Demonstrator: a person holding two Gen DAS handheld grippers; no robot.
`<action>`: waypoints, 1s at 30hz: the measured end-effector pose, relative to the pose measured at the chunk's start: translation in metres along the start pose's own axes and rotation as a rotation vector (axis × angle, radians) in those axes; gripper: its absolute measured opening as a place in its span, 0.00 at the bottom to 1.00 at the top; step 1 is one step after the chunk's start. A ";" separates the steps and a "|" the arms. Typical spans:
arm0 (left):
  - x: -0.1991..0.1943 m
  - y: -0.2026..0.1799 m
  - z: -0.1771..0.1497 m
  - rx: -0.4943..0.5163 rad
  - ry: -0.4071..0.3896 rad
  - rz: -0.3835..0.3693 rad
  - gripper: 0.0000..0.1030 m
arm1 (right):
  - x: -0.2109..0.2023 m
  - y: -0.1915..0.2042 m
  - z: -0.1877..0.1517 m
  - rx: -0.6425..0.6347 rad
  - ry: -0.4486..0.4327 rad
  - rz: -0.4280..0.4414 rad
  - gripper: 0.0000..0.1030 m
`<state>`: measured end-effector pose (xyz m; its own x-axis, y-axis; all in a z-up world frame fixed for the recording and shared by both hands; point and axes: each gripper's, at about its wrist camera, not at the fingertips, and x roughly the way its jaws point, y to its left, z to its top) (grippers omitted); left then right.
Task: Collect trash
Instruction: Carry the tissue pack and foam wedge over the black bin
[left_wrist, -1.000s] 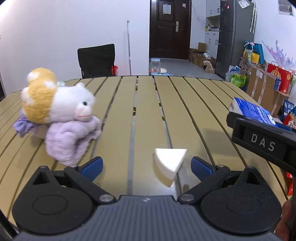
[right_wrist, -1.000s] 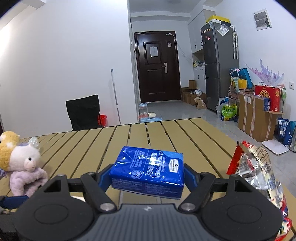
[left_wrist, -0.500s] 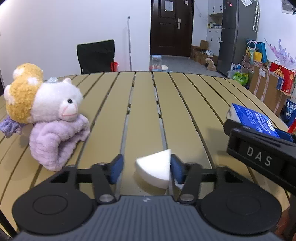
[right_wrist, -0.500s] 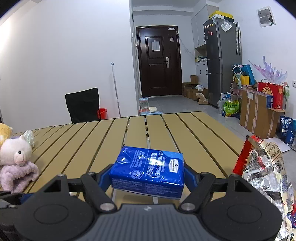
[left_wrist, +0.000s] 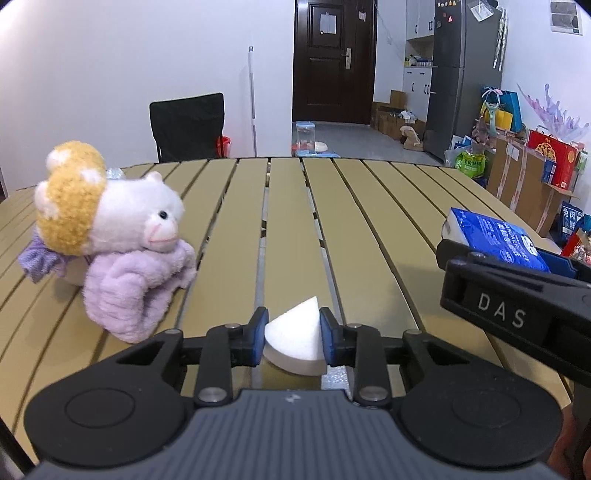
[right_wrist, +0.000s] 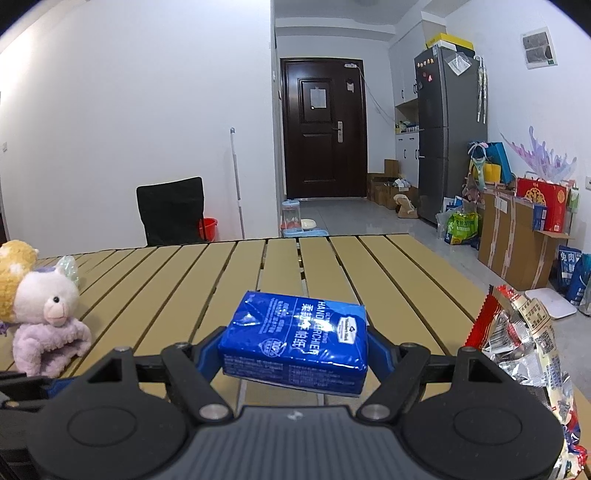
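A white wedge-shaped foam piece (left_wrist: 295, 341) sits between the blue pads of my left gripper (left_wrist: 292, 338), which is shut on it just above the slatted table (left_wrist: 288, 229). My right gripper (right_wrist: 295, 350) is shut on a blue tissue pack (right_wrist: 297, 341), held off the table; the same pack (left_wrist: 495, 236) shows at the right of the left wrist view above the right gripper's black body. A crumpled red and silver snack wrapper (right_wrist: 528, 350) stands at the table's right edge, close beside the right gripper.
A plush toy in purple with a yellow one behind it (left_wrist: 110, 236) lies on the table's left side (right_wrist: 40, 314). A black chair (left_wrist: 188, 125) stands past the far edge. Boxes and bags (right_wrist: 517, 229) line the floor at right.
The left gripper's jaws have come together onto the white foam wedge, which was lying free between them. The right gripper keeps its hold on the blue pack.
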<state>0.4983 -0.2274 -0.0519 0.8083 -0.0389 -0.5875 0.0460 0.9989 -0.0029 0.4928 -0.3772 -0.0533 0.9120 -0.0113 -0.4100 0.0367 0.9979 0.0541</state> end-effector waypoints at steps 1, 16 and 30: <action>-0.002 0.001 0.000 0.000 -0.002 0.001 0.29 | -0.002 0.001 0.000 -0.005 -0.002 0.000 0.74; -0.057 0.043 -0.006 -0.035 -0.048 0.041 0.29 | -0.057 0.033 0.002 -0.069 -0.036 0.020 0.74; -0.124 0.087 -0.025 -0.051 -0.084 0.054 0.29 | -0.129 0.070 -0.019 -0.087 -0.057 0.051 0.74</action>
<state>0.3870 -0.1346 0.0004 0.8552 0.0154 -0.5180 -0.0274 0.9995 -0.0155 0.3702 -0.3045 -0.0139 0.9336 0.0382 -0.3562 -0.0435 0.9990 -0.0069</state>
